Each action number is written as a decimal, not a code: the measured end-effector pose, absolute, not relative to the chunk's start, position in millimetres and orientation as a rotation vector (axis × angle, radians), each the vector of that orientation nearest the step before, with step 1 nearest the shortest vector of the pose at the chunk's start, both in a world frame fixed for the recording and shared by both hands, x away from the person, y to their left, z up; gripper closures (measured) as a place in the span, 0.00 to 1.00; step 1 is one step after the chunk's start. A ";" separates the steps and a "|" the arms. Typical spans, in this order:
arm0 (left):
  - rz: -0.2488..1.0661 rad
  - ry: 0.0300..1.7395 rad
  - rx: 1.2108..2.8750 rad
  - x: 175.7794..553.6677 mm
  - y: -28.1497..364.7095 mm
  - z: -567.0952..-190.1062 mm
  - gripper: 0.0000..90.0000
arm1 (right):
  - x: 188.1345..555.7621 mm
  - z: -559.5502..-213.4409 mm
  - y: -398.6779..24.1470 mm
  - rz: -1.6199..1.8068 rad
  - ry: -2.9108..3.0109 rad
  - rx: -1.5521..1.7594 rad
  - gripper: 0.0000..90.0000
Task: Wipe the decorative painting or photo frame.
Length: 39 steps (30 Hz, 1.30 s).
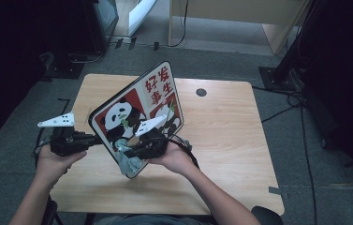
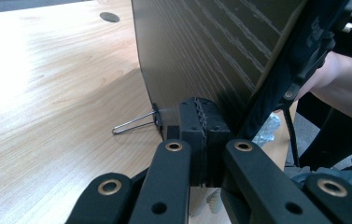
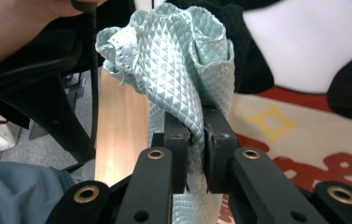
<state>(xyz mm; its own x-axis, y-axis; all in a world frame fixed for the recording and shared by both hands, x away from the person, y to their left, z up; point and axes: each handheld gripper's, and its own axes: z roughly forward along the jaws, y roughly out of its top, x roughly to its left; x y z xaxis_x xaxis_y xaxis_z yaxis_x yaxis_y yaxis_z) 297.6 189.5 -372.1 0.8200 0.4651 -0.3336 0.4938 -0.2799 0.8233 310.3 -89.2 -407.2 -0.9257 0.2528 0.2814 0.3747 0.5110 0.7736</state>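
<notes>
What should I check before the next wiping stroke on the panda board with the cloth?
1. Left tongs clamp the panda board at its edge: ok.
2. Right tongs shut on the pale green cloth: ok.
3. Board tilted up off the table, printed face toward the person: ok.
4. Cloth touching the printed face: cannot tell.
5. Wire clip at the board's lower edge is secure: cannot tell.

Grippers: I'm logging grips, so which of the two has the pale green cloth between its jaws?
The right gripper: its jaws pinch the quilted cloth, while the left gripper clamps the panda board's edge.
</notes>
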 end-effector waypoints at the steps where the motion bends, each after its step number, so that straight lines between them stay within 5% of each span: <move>1: -0.034 0.718 1.918 297.7 189.5 -372.1 1.00 | 310.0 -408.2 -89.5 -1.385 -2.614 -0.548 0.92; 39: -0.056 0.702 1.913 301.5 187.9 -373.8 1.00 | 301.4 -458.4 -101.4 -1.291 -2.624 -0.619 0.91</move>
